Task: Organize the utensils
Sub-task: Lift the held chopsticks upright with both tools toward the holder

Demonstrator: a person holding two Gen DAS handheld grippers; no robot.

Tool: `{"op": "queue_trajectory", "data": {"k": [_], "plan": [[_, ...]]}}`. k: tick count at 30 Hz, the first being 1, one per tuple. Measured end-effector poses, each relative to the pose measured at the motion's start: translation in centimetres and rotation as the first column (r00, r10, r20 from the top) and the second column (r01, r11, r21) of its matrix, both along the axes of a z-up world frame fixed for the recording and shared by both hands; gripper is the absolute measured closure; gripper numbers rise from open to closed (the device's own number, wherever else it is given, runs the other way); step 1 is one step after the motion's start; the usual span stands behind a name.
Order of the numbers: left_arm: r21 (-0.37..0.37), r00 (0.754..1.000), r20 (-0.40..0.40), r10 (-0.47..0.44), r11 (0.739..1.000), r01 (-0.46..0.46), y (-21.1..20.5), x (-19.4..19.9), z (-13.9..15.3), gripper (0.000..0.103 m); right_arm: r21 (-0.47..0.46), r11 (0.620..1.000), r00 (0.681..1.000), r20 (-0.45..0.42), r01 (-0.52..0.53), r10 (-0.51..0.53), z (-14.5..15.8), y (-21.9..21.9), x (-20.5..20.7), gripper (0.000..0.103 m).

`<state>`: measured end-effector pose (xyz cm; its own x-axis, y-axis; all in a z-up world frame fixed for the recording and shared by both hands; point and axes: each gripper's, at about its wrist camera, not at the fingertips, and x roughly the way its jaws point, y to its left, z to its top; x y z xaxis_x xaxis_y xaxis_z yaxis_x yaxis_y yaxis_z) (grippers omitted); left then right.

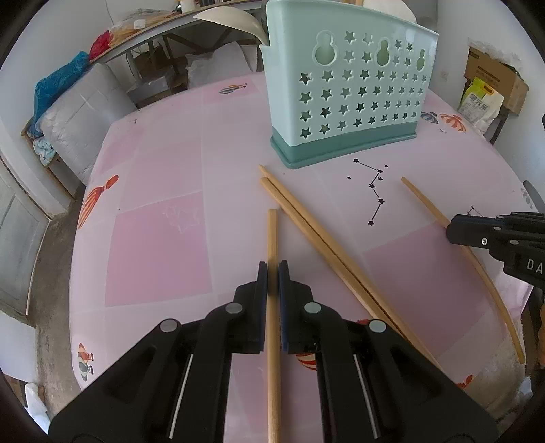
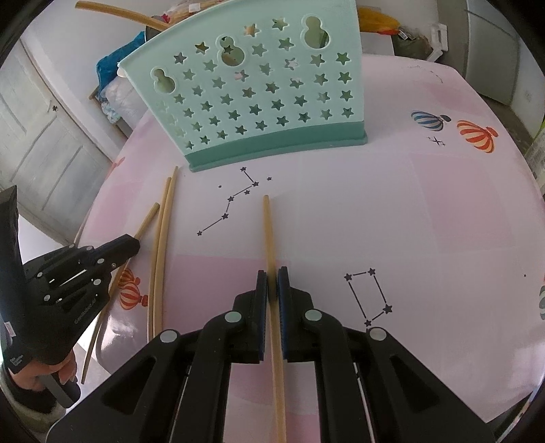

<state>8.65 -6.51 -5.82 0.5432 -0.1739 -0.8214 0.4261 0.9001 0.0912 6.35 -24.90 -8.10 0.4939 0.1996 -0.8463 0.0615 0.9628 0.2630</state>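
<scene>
A mint-green star-cut utensil holder (image 1: 347,98) (image 2: 259,95) stands upright at the far side of the pink table (image 1: 163,238). My left gripper (image 1: 272,269) is shut on one wooden chopstick (image 1: 272,235), which points toward the holder. In the right wrist view that same gripper (image 2: 136,243) and its chopstick (image 2: 148,219) are at the left. My right gripper (image 2: 272,276) is shut on another chopstick (image 2: 267,231); from the left wrist view it (image 1: 451,230) enters from the right edge on that stick (image 1: 425,201). Two more chopsticks (image 1: 306,218) (image 2: 160,245) lie side by side on the cloth between the grippers.
A ladle (image 1: 231,20) leans out of the holder's left end. A person's hand (image 2: 34,371) grips the left tool's handle. Beyond the table's left edge are a bench with bags (image 1: 78,112) and a white door (image 2: 44,136); a cardboard box (image 1: 494,78) sits far right.
</scene>
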Motion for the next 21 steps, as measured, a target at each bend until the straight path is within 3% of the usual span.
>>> {"op": "queue_trajectory", "data": {"k": [21], "plan": [[0.013,1.0,0.003,-0.011,1.0,0.011,-0.08,0.45,0.07,0.098,-0.028,0.999,1.0,0.004,-0.015,0.016,0.52,-0.1,0.4,0.097]]}}
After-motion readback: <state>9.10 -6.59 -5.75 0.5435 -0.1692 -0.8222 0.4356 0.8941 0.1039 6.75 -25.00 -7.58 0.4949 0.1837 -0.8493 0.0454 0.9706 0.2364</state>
